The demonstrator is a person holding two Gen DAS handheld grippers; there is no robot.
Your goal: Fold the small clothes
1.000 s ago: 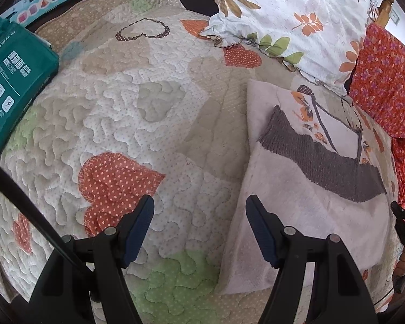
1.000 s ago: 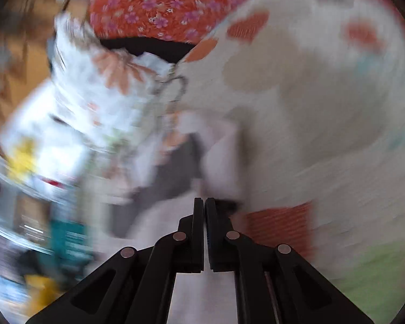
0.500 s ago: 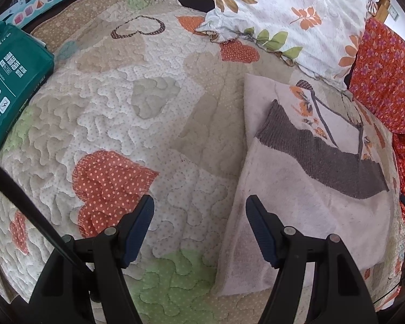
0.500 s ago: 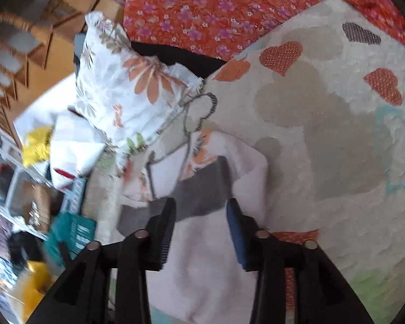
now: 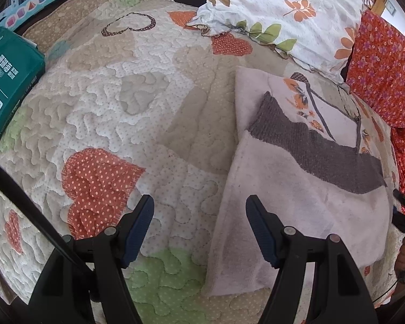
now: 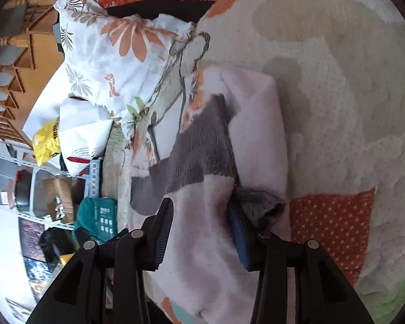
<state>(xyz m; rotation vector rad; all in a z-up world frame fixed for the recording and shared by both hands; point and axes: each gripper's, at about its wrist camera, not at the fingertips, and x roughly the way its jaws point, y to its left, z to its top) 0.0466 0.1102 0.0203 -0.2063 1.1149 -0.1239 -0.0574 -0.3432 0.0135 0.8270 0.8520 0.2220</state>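
While the left gripper (image 5: 199, 221) hangs over the bed with its two blue-padded fingers (image 5: 137, 226) wide apart, nothing sits between them but the quilt (image 5: 116, 124). Its right finger hovers over the near left edge of the small pink garment (image 5: 297, 205); I cannot tell if it touches the cloth.

The right gripper (image 6: 199, 229) has jaws that stand partly apart after springing apart a moment ago. Soft pink cloth of the garment (image 6: 202, 256) lies between them, but the pads do not squeeze it. Its right finger (image 6: 239, 237) is just beside a little bunched grey cuff (image 6: 262, 205).

The garment lies folded flat on the quilt, on the right side in the left camera's view. A grey knitted band (image 5: 310, 145) runs across it, and orange flower prints show on the far part.

The quilt has red dotted hearts (image 5: 97, 186) and green patches. Past the garment rests a white pillow with orange flowers and leaves (image 5: 283, 10), and an orange flowered cloth (image 5: 380, 64) lies to the right. A green box (image 5: 5, 81) sits at the quilt's left edge.
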